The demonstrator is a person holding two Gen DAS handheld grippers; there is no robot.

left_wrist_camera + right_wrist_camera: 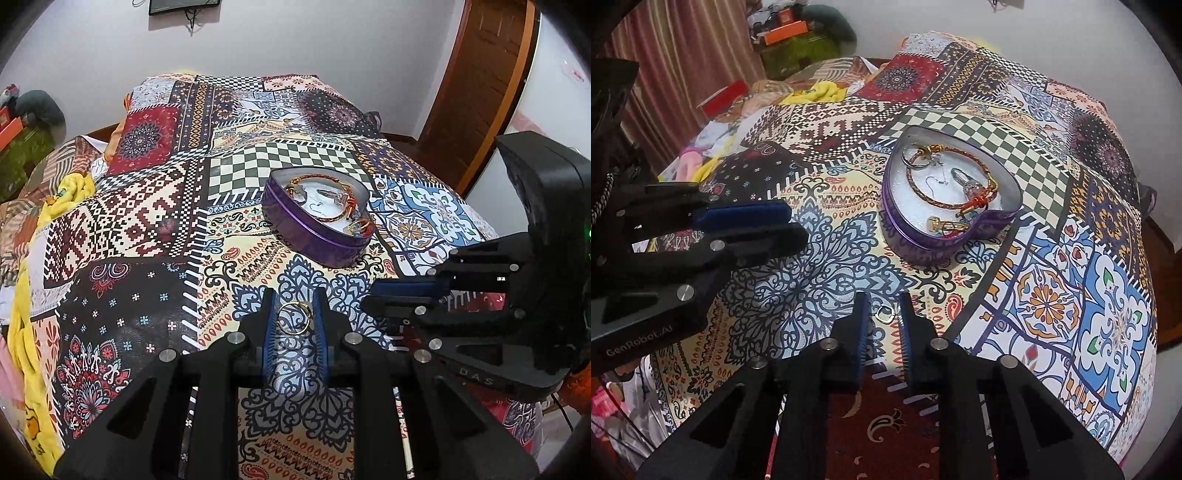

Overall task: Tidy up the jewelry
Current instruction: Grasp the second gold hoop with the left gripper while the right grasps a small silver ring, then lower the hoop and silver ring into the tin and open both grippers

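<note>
Both grippers hover low, side by side: left gripper (294,318) jaws spread apart, right gripper (883,314) jaws parted too, fingers pointing forward.

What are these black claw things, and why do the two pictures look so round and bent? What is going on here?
These are two hand-held grippers, each with two fingers; a person works them, no robot arm. Each carries a wide-angle camera looking along its fingers, which bends the picture.

One picture comes from the left gripper. Its blue-padded fingers are open around a gold ring lying on the patterned bedspread; nothing is gripped yet. The right gripper shows at the side.

The other picture comes from the right gripper, open around a small silver ring on the cloth.

Beyond sits a purple heart-shaped tin already holding a red braided bracelet and other small jewelry.
</note>
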